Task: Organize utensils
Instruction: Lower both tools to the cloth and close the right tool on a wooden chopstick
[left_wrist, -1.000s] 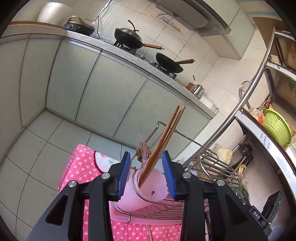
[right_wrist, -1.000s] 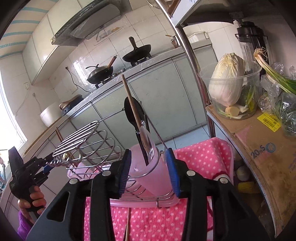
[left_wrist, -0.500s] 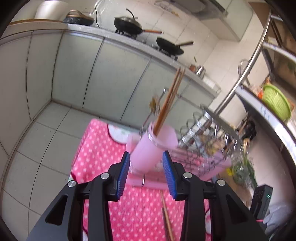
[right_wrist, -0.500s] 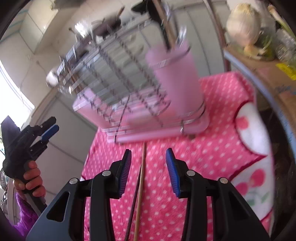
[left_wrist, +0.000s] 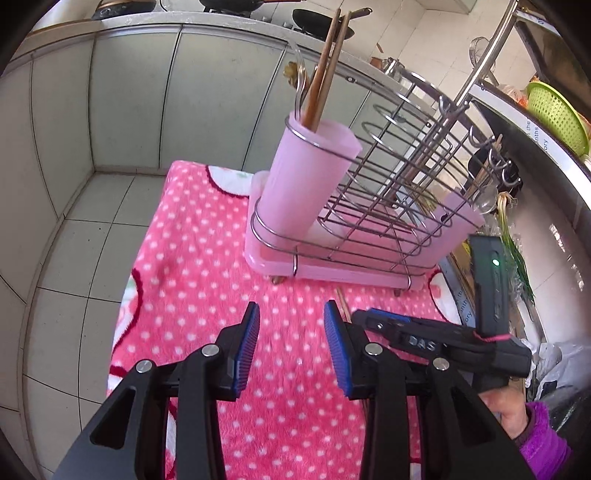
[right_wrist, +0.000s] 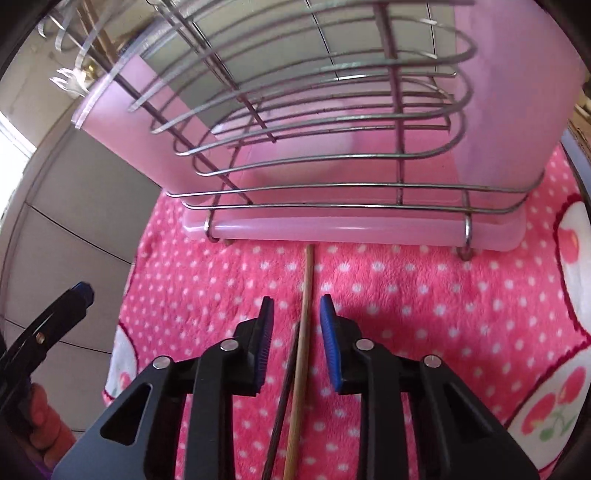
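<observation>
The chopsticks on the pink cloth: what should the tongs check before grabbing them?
1. Chopsticks lie between the right tongs pads: ok.
2. Pads pressing the sticks: not ok, a gap shows on both sides while the jaws are closing.
3. Both sticks inside the gap: ok, the dark one lies close beside the light one.
4. Left tongs out of the way: ok, open and holding nothing.
5. Pink cup has room: ok, only a few utensils stand in it.
6. Rack clear of the sticks' far tip: cannot tell.
</observation>
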